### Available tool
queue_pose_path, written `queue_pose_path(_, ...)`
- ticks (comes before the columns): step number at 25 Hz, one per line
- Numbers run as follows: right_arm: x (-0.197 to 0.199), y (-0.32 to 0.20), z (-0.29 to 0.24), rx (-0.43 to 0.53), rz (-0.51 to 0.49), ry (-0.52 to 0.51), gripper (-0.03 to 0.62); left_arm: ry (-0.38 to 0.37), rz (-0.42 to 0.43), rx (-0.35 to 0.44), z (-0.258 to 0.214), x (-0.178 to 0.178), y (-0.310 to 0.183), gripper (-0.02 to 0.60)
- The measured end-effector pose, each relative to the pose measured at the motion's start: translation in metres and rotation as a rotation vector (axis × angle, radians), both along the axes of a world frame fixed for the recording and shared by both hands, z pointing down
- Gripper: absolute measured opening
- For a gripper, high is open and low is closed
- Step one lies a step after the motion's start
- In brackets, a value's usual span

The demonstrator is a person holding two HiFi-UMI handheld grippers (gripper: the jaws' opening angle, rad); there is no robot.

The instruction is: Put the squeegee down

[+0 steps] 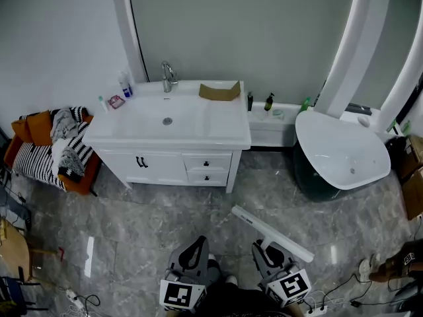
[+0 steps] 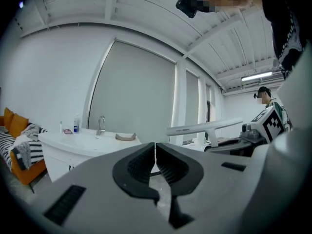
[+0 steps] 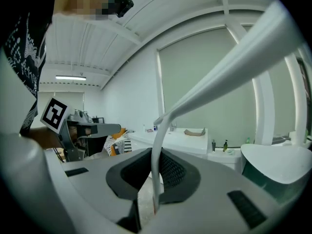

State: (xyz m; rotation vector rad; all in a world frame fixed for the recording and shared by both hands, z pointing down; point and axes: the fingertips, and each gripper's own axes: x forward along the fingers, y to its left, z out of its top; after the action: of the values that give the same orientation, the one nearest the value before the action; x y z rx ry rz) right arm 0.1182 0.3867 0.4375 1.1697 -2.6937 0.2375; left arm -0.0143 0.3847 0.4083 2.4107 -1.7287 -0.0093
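Note:
A white squeegee (image 1: 271, 231) hangs over the grey marble floor, its long blade running from upper left to lower right in the head view. My right gripper (image 1: 264, 248) is shut on its thin handle (image 3: 157, 165), which stands upright between the ribbed pads, and the blade (image 3: 229, 67) sweeps up to the right. My left gripper (image 1: 195, 249) is beside it, jaws together and empty (image 2: 155, 156). From the left gripper view the squeegee (image 2: 204, 127) shows at the right, clamped in the other gripper. A white vanity with a sink (image 1: 166, 121) stands ahead.
A brown cloth (image 1: 219, 91) lies at the vanity's back right, bottles (image 1: 124, 84) at its back left. A white freestanding tub (image 1: 344, 154) is at the right, with bottles (image 1: 269, 102) on a ledge. An orange sofa with striped cushions (image 1: 49, 150) lies at the left. Cables (image 1: 337, 289) trail on the floor.

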Motion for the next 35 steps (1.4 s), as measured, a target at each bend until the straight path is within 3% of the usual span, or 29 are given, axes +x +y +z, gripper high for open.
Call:
queue_pose_path(5,-0.026,-0.044,-0.014,0.007,0.048,-0.020,0.048,-0.057,0.034,0.009,-0.017,-0.037,-0.042,0.012)
queue_pose_path(17,-0.057,-0.072,-0.011,0.005,0.083,-0.010,0.049,0.001,0.097,0.040,-0.020,-0.055,-0.079,0.011)
queue_pose_path(27,-0.086,-0.107,0.002,-0.033,0.013,0.000,0.049,0.012,0.034,-0.011,-0.003,-0.084,-0.107,0.011)
queue_pose_path(35,-0.090,-0.173,0.021,-0.068,-0.004,-0.005,0.049,0.014,0.038,-0.003,-0.002,-0.080,-0.170,0.012)
